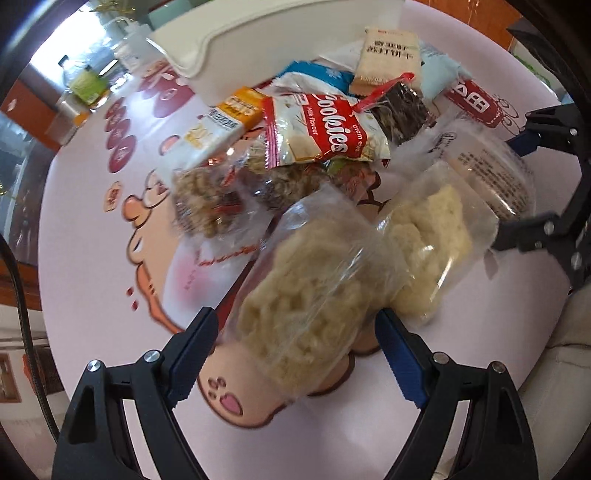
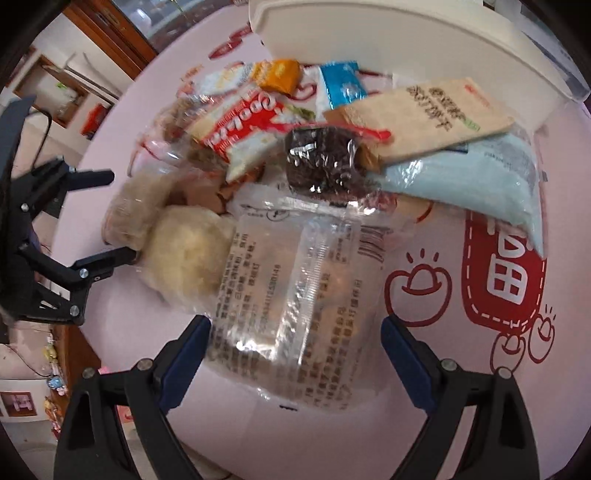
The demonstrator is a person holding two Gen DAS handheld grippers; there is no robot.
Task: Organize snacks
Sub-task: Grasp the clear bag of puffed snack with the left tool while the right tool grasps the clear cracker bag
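"Cookies", "Milk flavour" on red-and-white packet (image 1: 325, 129), "CAP" on orange packet (image 1: 240, 107)

A home dining room: a round table (image 1: 92, 258) under a pink cartoon-printed cloth carries a heap of snack packets (image 1: 325, 122) and a white plastic bin (image 1: 221, 48). Beyond the table's far edge stand bottles (image 1: 86, 85) and a wooden cabinet (image 2: 107, 33) with open shelves of household clutter. Small trinkets (image 2: 53, 369) sit near the table's edge on a low wooden piece.
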